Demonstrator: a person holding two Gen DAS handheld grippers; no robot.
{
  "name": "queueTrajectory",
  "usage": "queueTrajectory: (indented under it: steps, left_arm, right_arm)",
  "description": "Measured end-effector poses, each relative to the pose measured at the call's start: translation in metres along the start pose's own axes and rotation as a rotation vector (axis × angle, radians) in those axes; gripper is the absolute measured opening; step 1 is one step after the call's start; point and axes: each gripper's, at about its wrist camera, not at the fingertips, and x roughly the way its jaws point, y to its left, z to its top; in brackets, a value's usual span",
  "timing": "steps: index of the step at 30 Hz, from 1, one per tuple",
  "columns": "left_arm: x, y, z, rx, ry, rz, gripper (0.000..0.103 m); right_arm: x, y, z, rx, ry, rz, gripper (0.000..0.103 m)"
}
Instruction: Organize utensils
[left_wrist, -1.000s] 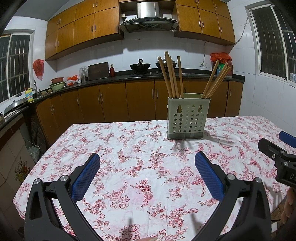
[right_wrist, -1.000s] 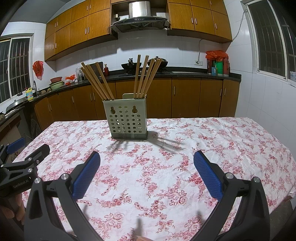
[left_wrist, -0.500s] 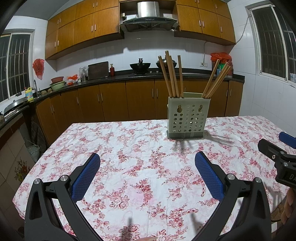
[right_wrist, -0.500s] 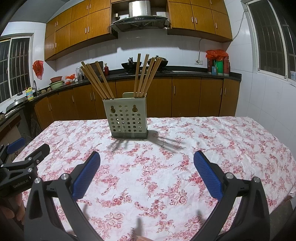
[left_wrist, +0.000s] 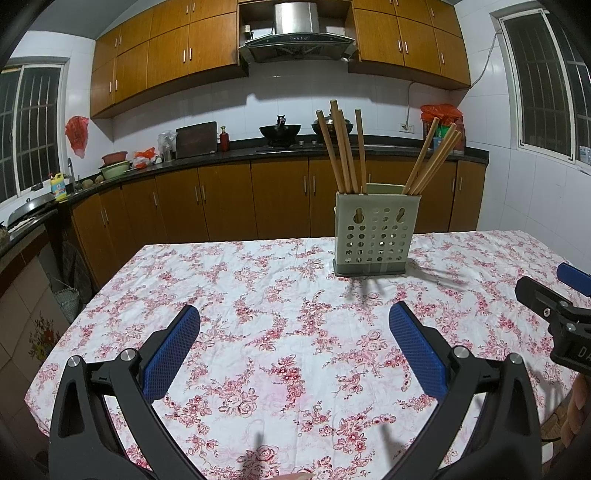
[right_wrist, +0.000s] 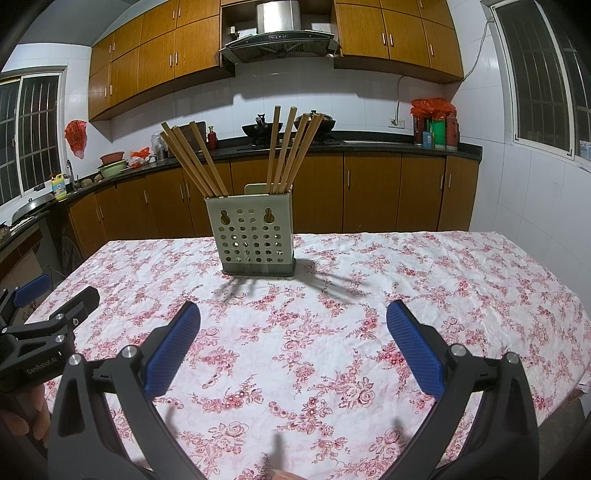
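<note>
Here the pale green perforated plastic utensil holder (left_wrist: 376, 234) stands upright on the tabletop (left_wrist: 258, 332), which is covered in a white cloth with red flowers. It sits toward the far side, well ahead of both tools. Wooden chopsticks (left_wrist: 343, 151) lean out of it in two bunches, one fanning left and one fanning right.

The left gripper (left_wrist: 295, 350) and the right gripper (right_wrist: 293, 349) both hover low over the cloth with jaws spread wide and nothing between the blue pads (right_wrist: 173, 350). No loose utensil shows on the cloth.

The main risk, as I judge it, is the holder itself: it looks light and top-heavy with the sticks splayed, so a sideways pull on one stick could tip it or drag it across the cloth. Thin round sticks could also roll out of a loose pinch, and reaching into a bunch may catch neighbours. The two grippers sit near each other and could collide.
</note>
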Motion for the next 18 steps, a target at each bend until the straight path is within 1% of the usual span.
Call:
queueTrajectory:
  steps: [18]
  left_arm:
    - [0.0010,0.0004,-0.0010,-0.006,-0.002,0.002,0.101]
  right_arm:
    - [0.0001,0.0001,0.0001,0.001,0.000,0.000,0.099]
